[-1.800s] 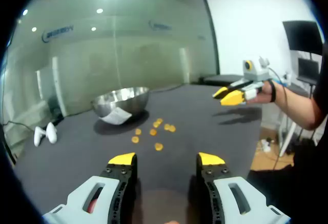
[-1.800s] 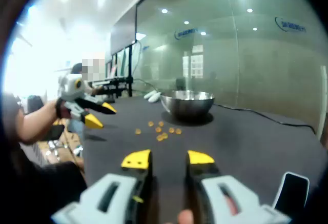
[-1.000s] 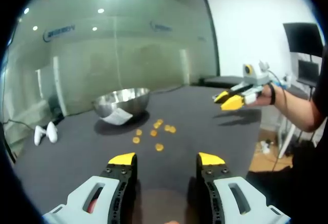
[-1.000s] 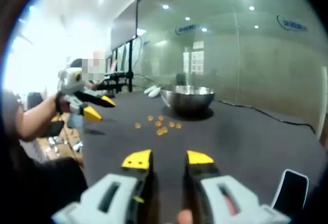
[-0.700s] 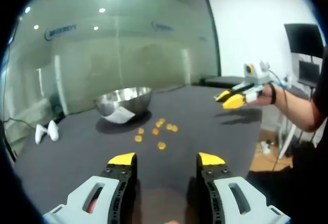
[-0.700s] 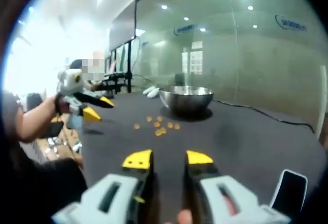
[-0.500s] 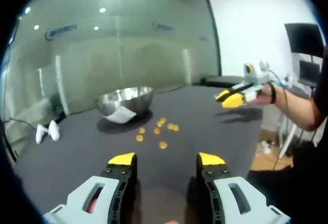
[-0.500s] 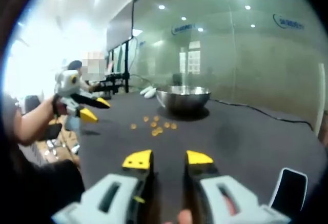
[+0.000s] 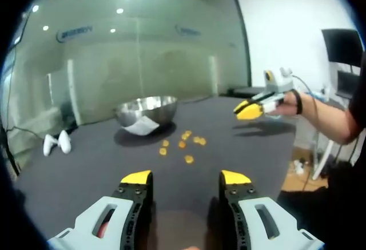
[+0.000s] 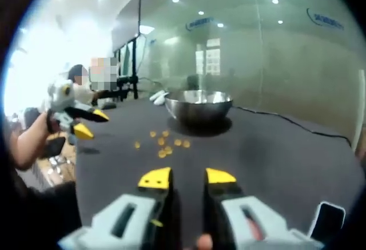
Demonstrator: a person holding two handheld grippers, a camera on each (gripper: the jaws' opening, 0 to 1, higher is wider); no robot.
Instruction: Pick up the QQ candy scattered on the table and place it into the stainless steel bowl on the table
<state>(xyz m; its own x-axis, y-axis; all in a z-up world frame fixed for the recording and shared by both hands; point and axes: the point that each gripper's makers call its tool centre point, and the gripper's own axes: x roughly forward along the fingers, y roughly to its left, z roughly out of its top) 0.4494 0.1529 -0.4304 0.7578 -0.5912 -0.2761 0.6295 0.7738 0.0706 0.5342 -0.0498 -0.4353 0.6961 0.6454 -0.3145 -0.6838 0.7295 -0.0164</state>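
Both tools held above the desk, jaws apart, nothing gripped.
Left tool (image 9: 186, 177) and right tool (image 10: 188, 176) face the candies (image 9: 183, 143), which lie mid-desk (image 9: 86, 164) just beside the bowl (image 9: 146, 108). A paper slip (image 9: 142, 126) leans on the bowl.

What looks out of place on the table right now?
The orange candies lie scattered loose on the dark table in front of the stainless steel bowl; a white paper slip leans against the bowl.

candy pieces (image 9: 189, 159) too small and blurred for detail
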